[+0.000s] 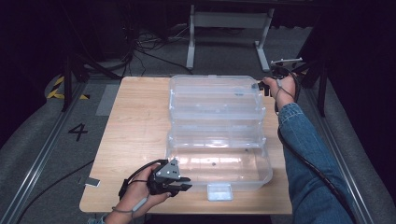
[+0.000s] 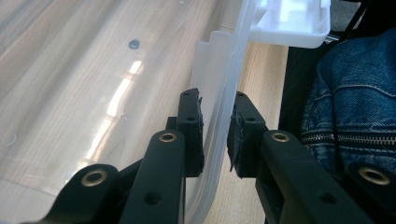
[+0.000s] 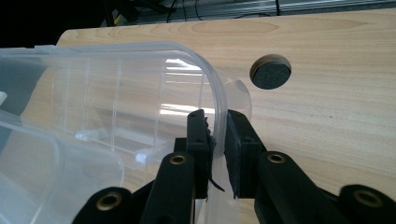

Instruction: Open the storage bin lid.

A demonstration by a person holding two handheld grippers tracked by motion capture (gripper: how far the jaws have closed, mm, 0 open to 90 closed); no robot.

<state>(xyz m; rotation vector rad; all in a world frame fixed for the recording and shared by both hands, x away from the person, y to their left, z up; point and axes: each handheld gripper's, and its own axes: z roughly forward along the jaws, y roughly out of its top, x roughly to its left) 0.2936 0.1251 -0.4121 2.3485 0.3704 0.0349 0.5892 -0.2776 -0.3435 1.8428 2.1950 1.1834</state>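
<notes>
A clear plastic box (image 1: 243,183) lies open on the wooden table (image 1: 135,130), its hinged lid (image 1: 215,91) folded back on the far side. My left gripper (image 1: 186,183) is at the box's near left corner. In the left gripper view its jaws (image 2: 215,95) straddle the box's wall (image 2: 219,140) with both pads against it. My right gripper (image 1: 261,87) is at the lid's far right corner. In the right gripper view its pads (image 3: 215,114) pinch the lid's curved rim (image 3: 219,93).
A white latch (image 1: 219,192) juts from the box's front edge, also seen as the white latch (image 2: 292,18). A denim sleeve (image 1: 303,149) reaches along the table's right side. A round grommet (image 3: 271,72) sits in the tabletop. Cables and a stand's legs lie on the floor beyond.
</notes>
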